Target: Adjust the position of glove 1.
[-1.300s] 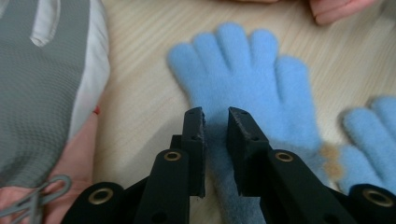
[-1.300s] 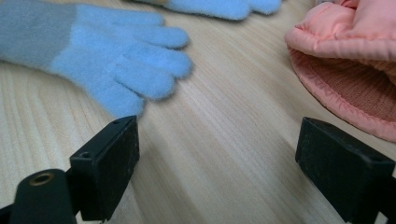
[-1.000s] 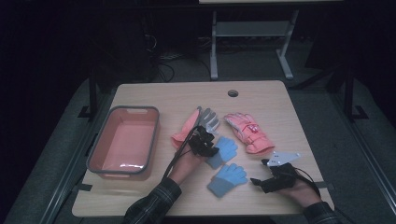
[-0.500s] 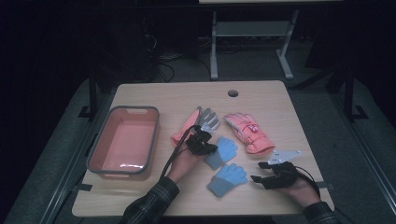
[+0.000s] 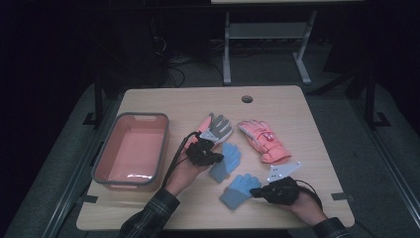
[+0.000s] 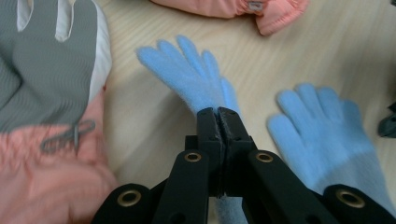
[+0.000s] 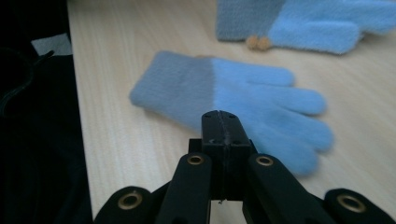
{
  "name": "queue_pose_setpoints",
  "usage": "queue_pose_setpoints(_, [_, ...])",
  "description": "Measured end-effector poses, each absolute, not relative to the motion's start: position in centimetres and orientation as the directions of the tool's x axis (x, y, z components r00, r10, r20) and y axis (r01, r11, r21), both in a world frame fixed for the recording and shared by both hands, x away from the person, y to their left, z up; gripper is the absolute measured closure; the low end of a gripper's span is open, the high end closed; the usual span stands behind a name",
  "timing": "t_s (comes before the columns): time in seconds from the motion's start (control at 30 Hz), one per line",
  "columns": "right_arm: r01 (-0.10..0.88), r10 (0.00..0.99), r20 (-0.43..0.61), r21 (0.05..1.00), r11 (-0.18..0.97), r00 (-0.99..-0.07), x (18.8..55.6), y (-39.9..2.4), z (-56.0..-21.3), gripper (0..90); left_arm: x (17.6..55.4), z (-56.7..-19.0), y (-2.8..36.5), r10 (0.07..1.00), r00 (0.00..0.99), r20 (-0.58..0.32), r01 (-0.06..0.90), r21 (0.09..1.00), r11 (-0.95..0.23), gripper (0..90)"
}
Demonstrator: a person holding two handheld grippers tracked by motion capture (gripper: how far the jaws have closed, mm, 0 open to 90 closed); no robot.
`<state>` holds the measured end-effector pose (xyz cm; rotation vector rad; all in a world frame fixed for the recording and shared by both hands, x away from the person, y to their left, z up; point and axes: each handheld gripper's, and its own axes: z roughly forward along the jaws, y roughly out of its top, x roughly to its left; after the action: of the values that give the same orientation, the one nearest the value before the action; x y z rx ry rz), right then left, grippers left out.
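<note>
Both claws have just been closing. The left claw point(image 6: 218, 113) is now pinched shut on the upper blue glove point(image 6: 189, 74), which lies on the table point(image 5: 297, 106) just beside the grey-and-pink glove point(image 5: 216, 128). The right claw point(image 7: 222, 116) is shut at the thumb side of the lower blue glove point(image 7: 243, 100); whether it grips fabric I cannot tell. Both hands have shifted slightly.
</note>
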<state>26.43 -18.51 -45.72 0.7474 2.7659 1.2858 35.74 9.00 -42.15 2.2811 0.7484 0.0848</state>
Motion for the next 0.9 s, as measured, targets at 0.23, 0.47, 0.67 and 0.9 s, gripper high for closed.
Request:
queue_pose_setpoints(0.23, [0.397, 0.394, 0.176, 0.697, 0.597, -0.902, 26.3, -17.4, -46.2, 90.0, 34.2, -42.1, 10.1, 0.539, 0.824, -0.176, 0.504, 0.663, -0.553, 88.4])
queue_pose_setpoints(0.47, [0.4, 0.4, 0.172, 0.687, 0.607, -0.901, 26.9, -16.9, -46.6, 90.0, 33.2, -41.8, 9.9, 0.514, 0.837, -0.187, 0.498, 0.65, -0.574, 88.3])
queue_pose_setpoints(0.67, [0.388, 0.385, 0.165, 0.681, 0.621, -0.908, 26.9, -16.3, -46.8, 90.0, 32.2, -41.6, 10.3, 0.516, 0.837, -0.181, 0.496, 0.647, -0.579, 88.3])
queue_pose_setpoints(0.9, [0.384, 0.383, 0.161, 0.678, 0.626, -0.91, 26.9, -15.9, -46.8, 90.0, 31.7, -41.5, 10.6, 0.51, 0.834, -0.209, 0.509, 0.647, -0.568, 88.3])
